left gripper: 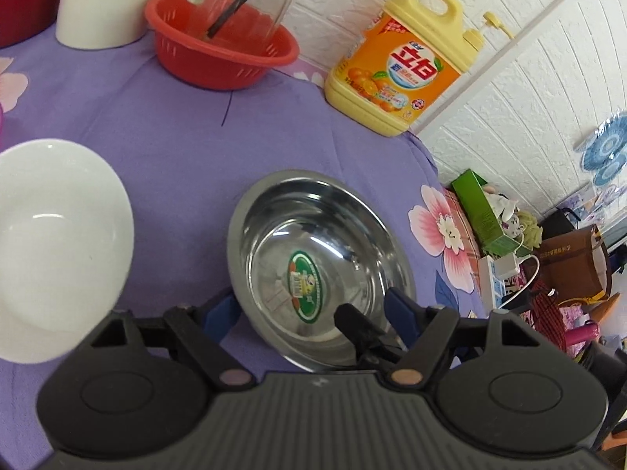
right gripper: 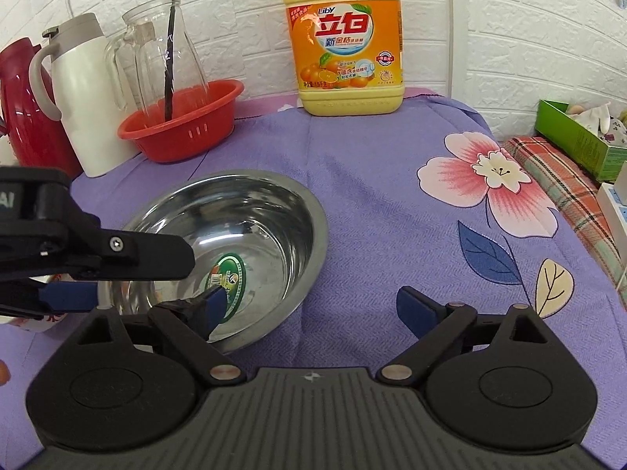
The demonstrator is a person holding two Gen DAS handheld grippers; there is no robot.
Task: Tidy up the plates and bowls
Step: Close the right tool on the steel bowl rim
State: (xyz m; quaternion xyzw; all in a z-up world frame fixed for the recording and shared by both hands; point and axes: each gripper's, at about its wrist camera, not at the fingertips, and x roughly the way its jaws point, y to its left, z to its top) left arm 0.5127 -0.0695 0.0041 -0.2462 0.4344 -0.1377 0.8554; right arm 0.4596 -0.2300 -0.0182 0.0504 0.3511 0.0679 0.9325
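A steel bowl (left gripper: pixel 313 250) with a green sticker sits on the purple flowered cloth (left gripper: pixel 176 141). A white bowl (left gripper: pixel 51 243) lies to its left. My left gripper (left gripper: pixel 309 309) is open, its blue fingers straddling the steel bowl's near rim. In the right wrist view the steel bowl (right gripper: pixel 266 219) sits front left. My right gripper (right gripper: pixel 313 305) is open, its left finger (right gripper: pixel 213 299) over the bowl's near rim and its right finger on the cloth side. The left gripper's arm (right gripper: pixel 78 246) reaches in from the left over the bowl.
A red colander (left gripper: pixel 223 51) holding a glass jug (right gripper: pixel 164 58) stands at the back, beside a white thermos (right gripper: pixel 82 94) and a red flask (right gripper: pixel 23 109). A yellow detergent jug (right gripper: pixel 345 35) stands by the wall. A green box (right gripper: pixel 580 137) lies right of the table.
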